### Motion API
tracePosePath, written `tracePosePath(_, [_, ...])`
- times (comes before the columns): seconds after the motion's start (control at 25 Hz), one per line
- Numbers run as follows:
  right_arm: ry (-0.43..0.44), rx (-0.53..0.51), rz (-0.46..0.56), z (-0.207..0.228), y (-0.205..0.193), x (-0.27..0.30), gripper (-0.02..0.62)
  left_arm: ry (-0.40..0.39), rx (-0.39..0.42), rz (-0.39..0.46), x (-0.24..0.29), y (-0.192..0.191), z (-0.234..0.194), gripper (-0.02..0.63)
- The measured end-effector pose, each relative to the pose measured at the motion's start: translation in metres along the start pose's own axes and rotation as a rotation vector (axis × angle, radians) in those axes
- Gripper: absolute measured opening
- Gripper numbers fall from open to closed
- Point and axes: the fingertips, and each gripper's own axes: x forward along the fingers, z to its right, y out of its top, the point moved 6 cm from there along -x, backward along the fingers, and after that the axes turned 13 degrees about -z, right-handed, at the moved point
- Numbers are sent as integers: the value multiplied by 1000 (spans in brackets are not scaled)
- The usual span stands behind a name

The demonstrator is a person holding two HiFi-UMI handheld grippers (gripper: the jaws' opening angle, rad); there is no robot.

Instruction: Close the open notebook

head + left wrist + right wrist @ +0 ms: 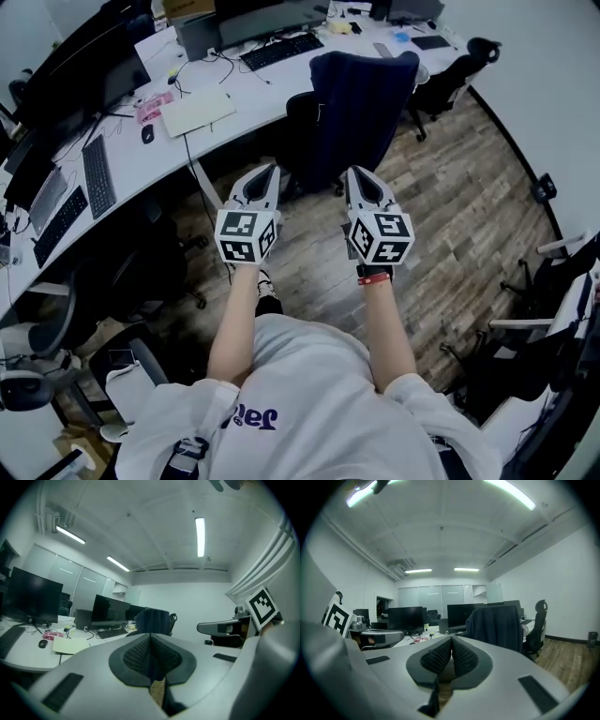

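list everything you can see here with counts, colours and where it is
desk: one, white, curved along the top left
notebook: one, cream, on the desk near its front edge
keyboards: three, black, on the desk
monitors: at least two, black, at the back of the desk
mouse: one, black, left of the notebook
office chair: one, dark blue jacket over its back, ahead of the grippers
second chair: one, black, upper right
floor: wood planks
shirt: one, white, on the person
left hand-held gripper: grey, shut, empty
right hand-held gripper: grey, shut, empty
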Motion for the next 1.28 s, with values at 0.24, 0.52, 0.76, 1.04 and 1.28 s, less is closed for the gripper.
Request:
tracePosePath(0.24, [117, -35, -13, -59, 30, 89, 15, 96, -41, 34, -11, 17, -92, 20])
tracePosePath(0.52, [217, -85, -13, -129, 64, 181, 15, 186, -71, 37, -19, 30, -199, 20])
tracePosePath(0.76, [277, -115, -35, -174, 75, 238, 15, 183, -88, 61, -22, 28, -253, 20])
tracePosePath(1.04, [337, -158, -73, -207, 76, 282, 15, 278, -152, 33, -24, 10, -299, 20])
tracePosePath(1.28, [402, -171, -130, -224, 67, 330, 15, 321, -218, -2, -12, -11, -332, 21])
